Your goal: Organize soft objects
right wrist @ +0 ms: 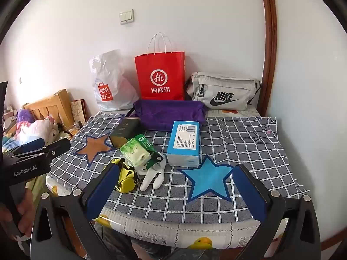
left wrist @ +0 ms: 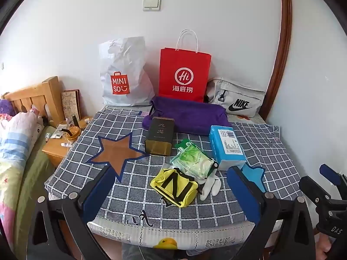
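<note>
On the checked cloth lie a yellow mesh pouch (left wrist: 175, 187), a green tissue pack (left wrist: 192, 160), white socks (left wrist: 209, 186), a blue tissue box (left wrist: 227, 146), a dark tin (left wrist: 160, 136) and a folded purple towel (left wrist: 190, 114). My left gripper (left wrist: 171, 197) is open and empty, near the table's front edge, with the yellow pouch between its fingers' line of sight. My right gripper (right wrist: 175, 190) is open and empty, over the front edge near the blue star patch (right wrist: 208, 177). The pouch (right wrist: 126, 178), socks (right wrist: 153, 177) and tissue box (right wrist: 184, 143) show in the right wrist view.
A white Miniso bag (left wrist: 123, 73), a red paper bag (left wrist: 184, 73) and a grey Nike pouch (left wrist: 236, 100) stand against the back wall. A brown star patch (left wrist: 117, 151) lies at the left. A bed (left wrist: 15, 134) and a cluttered nightstand (left wrist: 63, 138) are to the left.
</note>
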`<action>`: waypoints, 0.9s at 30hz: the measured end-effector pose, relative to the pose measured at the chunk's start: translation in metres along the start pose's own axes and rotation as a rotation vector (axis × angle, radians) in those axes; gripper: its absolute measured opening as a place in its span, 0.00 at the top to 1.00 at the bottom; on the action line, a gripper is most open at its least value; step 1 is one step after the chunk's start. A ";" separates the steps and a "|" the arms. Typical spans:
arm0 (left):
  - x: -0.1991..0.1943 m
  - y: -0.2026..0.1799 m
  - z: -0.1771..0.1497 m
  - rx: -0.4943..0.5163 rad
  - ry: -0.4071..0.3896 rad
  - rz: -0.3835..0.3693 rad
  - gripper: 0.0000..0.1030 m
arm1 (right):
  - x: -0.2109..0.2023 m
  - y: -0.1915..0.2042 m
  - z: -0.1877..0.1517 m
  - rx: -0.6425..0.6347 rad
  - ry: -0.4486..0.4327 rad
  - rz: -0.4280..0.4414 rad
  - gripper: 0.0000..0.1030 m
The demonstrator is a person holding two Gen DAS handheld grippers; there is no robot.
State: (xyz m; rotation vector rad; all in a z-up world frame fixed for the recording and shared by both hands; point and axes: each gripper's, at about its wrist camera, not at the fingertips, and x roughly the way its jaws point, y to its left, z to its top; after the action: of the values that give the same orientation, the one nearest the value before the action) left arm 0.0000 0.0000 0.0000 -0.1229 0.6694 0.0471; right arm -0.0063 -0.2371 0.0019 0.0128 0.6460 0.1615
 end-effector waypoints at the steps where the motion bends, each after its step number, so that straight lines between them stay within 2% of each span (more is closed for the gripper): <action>1: 0.000 0.000 0.000 0.012 -0.005 0.004 0.00 | -0.001 0.000 0.000 0.004 -0.001 0.001 0.00; 10: 0.000 0.000 0.016 0.014 0.009 -0.006 0.00 | -0.009 -0.001 0.004 0.002 -0.003 0.002 0.00; 14: -0.006 -0.004 0.003 0.035 -0.024 -0.003 0.00 | -0.003 -0.001 0.004 0.004 -0.007 0.000 0.00; 27: -0.007 -0.006 0.000 0.036 -0.024 -0.005 0.00 | -0.005 -0.002 0.000 0.006 -0.012 0.006 0.00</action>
State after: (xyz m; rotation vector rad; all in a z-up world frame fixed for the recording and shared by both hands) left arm -0.0053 -0.0056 0.0054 -0.0894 0.6457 0.0322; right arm -0.0100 -0.2395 0.0053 0.0216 0.6347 0.1653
